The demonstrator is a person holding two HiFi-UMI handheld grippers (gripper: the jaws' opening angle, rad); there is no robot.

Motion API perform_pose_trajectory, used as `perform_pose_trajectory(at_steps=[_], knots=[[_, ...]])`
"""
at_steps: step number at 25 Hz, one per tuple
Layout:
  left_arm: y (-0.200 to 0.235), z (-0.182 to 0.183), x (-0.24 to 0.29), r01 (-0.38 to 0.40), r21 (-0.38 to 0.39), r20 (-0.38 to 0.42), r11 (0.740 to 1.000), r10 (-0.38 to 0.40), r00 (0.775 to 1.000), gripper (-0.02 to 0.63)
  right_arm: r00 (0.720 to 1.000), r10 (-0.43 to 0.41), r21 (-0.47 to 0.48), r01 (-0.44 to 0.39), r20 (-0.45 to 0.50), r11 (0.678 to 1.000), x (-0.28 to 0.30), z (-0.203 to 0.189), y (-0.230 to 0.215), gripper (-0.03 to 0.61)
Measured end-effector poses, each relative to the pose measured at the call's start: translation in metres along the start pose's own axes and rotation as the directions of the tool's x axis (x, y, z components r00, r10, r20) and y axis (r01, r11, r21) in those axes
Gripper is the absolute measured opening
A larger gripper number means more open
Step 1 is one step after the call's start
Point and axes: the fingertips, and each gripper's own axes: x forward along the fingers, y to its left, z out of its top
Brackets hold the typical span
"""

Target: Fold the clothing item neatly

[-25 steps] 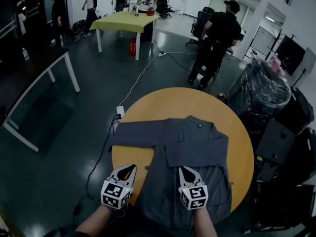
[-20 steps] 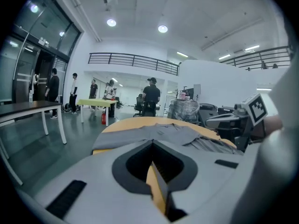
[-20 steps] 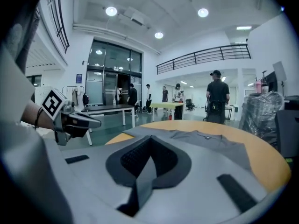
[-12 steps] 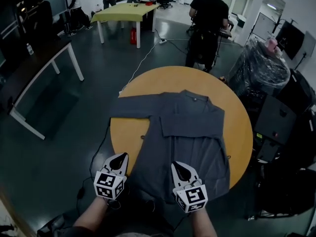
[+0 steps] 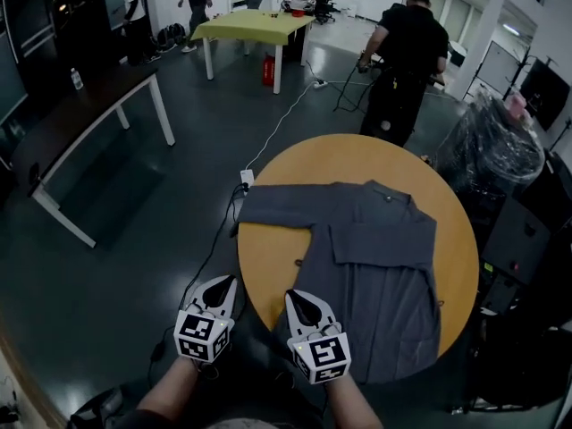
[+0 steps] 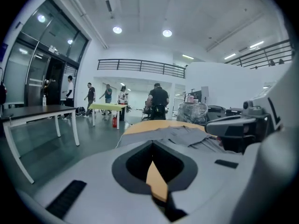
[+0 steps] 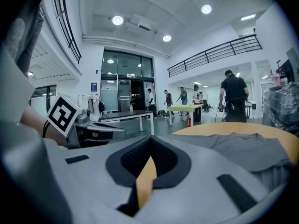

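Left claw [image 5: 222, 281] and right claw [image 5: 296, 297], two in all, both closed on nothing, hovering just off the near edge of the round surface [image 5: 268, 271]. One grey shirt [image 5: 380, 253] spread flat on that surface, one sleeve folded across, hem at its near rim. Risk: snagging a single layer or dragging the hem, sliding the shirt off the surface.

Dim, bluish head view; round ceiling lights [image 6: 117, 30] brighten both fisheye gripper views, edges dark-vignetted.

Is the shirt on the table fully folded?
Partly: one sleeve lies across the shirt, the other sleeve spreads out flat.
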Motion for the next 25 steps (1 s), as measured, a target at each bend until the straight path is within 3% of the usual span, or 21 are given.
perform_pose_trajectory(at_steps=[6, 10, 17, 22, 25], knots=[[0.107, -0.002, -0.004, -0.022, -0.013, -0.002, 1.000, 0.022, 1.000, 0.008, 0.997, -0.058, -0.021, 0.057, -0.052, 0.998, 0.122, -0.008, 0.060, -0.009], [0.156, -0.003, 0.000, 0.001, -0.010, -0.003, 1.000, -0.001, 1.000, 0.008, 0.982, -0.156, -0.054, 0.151, -0.106, 0.987, 0.181, -0.023, 0.080, -0.008], [0.210, -0.019, 0.016, 0.062, -0.008, -0.013, 0.998, -0.062, 0.998, 0.008, 0.918, -0.341, -0.054, 0.338, -0.203, 0.940, 0.239, -0.074, 0.091, -0.008], [0.232, -0.046, 0.029, 0.065, -0.016, -0.027, 0.998, -0.065, 0.998, 0.008, 0.890, -0.387, -0.024, 0.393, -0.240, 0.919, 0.272, -0.114, 0.089, -0.005], [0.245, -0.065, 0.038, 0.038, -0.038, -0.054, 0.999, -0.040, 0.998, 0.008, 0.870, -0.420, -0.011, 0.433, -0.259, 0.902, 0.293, -0.143, 0.077, 0.034]])
